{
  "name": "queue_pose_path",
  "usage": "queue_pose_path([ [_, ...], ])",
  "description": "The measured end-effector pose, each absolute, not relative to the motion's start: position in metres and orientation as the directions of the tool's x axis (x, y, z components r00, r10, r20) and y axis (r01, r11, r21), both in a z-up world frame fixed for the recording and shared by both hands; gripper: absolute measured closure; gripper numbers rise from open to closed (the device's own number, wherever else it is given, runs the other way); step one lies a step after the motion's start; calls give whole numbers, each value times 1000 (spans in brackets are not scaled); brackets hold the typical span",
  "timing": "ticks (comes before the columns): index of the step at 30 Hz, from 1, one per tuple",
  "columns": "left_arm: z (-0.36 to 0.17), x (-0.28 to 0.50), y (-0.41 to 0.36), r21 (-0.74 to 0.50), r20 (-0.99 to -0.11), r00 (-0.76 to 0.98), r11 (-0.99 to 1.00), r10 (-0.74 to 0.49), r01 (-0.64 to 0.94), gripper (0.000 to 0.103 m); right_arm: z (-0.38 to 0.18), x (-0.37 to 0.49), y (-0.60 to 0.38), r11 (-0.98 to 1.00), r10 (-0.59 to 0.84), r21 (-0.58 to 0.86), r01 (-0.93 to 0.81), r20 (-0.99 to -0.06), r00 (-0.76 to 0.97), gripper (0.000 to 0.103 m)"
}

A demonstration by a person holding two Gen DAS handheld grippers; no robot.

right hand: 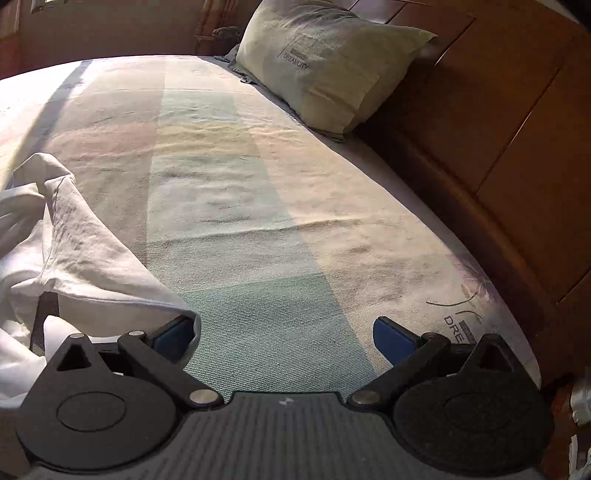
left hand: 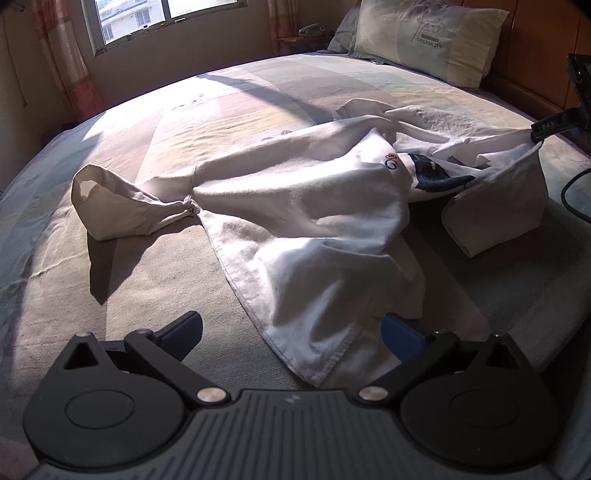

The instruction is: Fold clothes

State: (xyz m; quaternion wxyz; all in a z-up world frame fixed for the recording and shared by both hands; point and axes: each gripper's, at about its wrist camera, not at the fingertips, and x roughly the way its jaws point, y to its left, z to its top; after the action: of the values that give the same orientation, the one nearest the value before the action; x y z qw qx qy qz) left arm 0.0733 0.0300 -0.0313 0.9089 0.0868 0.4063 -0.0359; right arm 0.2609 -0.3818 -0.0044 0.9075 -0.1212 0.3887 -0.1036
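Observation:
A crumpled white T-shirt [left hand: 303,206] with a blue print lies on the bed [left hand: 159,258]. My left gripper [left hand: 291,332] is open, jaws wide, with the shirt's near hem lying between and over its right finger. In the left wrist view the right gripper [left hand: 546,127] reaches the shirt's far right corner, which is lifted a little. In the right wrist view my right gripper [right hand: 286,338] is open, and a shirt edge [right hand: 92,254] drapes over its left finger [right hand: 173,336]. Nothing is clamped.
A pillow [left hand: 424,37] leans at the head of the bed, also in the right wrist view [right hand: 325,62]. A wooden headboard [right hand: 498,147] runs along the right. A window [left hand: 147,18] and curtains stand behind the bed. A dark cable [left hand: 569,192] lies at the right edge.

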Motion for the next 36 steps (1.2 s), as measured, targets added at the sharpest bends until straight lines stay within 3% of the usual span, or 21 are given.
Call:
queue_pose_path([
  [10, -28, 70, 31, 120, -739, 674, 985, 4, 126, 1, 47, 272, -352, 788, -369, -612, 64, -387, 845, 0],
  [12, -28, 70, 29, 117, -738, 675, 984, -4, 133, 1, 39, 268, -340, 788, -320, -614, -31, -452, 833, 0],
  [15, -29, 69, 26, 117, -739, 673, 982, -12, 146, 1, 20, 266, -342, 892, -229, -443, -87, -609, 759, 0],
  [19, -28, 68, 24, 120, -739, 673, 981, -15, 154, 1, -22, 273, -360, 968, -209, -250, 17, -766, 608, 0],
  [23, -25, 67, 26, 123, -735, 678, 981, -12, 151, 1, -50, 268, -374, 983, -172, -184, 24, -850, 498, 0],
  [29, -28, 69, 25, 125, -741, 671, 982, -5, 145, 1, -42, 268, -406, 894, -386, -449, -6, -776, 499, 0],
  [33, -27, 68, 18, 134, -741, 672, 977, -13, 167, 1, -33, 279, -434, 779, -548, -625, 42, -648, 529, 0],
  [36, -25, 67, 16, 141, -738, 674, 975, -12, 171, 1, -30, 282, -445, 741, -580, -669, 54, -598, 553, 0],
])
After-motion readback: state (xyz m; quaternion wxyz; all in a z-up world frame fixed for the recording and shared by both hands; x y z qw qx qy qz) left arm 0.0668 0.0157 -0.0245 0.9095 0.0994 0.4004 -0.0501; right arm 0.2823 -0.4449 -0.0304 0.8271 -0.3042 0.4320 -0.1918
